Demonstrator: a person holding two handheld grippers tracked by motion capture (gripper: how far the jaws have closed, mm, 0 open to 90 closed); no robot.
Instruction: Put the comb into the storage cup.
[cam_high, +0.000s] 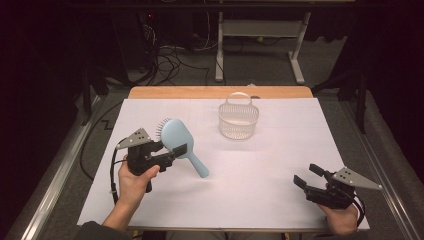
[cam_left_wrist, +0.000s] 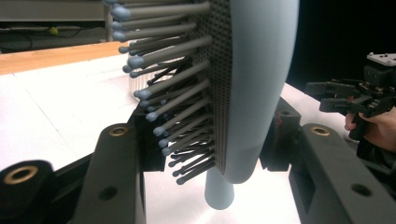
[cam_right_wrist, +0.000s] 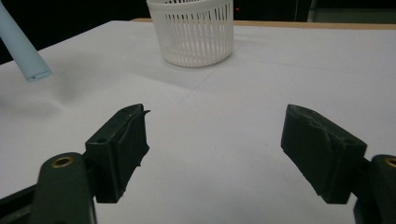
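The left gripper (cam_high: 176, 152) squeezes the blue hairbrush (cam_high: 176, 136) by its head and holds it up off the table, maybe to drop it in the white basket (cam_high: 238, 121). The right gripper (cam_high: 309, 176) waits, wide open and empty.

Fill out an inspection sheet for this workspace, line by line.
Surface: white sheet covering the table; wooden edge at the far side.
Job's things: light-blue hairbrush held off the sheet, handle pointing down; white slatted basket upright at the far centre.
Clutter: nothing seen.
Grippers: left gripper clamped on the brush head; right gripper open, empty, low over the sheet.
Cables: black cable trailing from the left gripper.
Surroundings: dark room, desk legs, loose floor cables.
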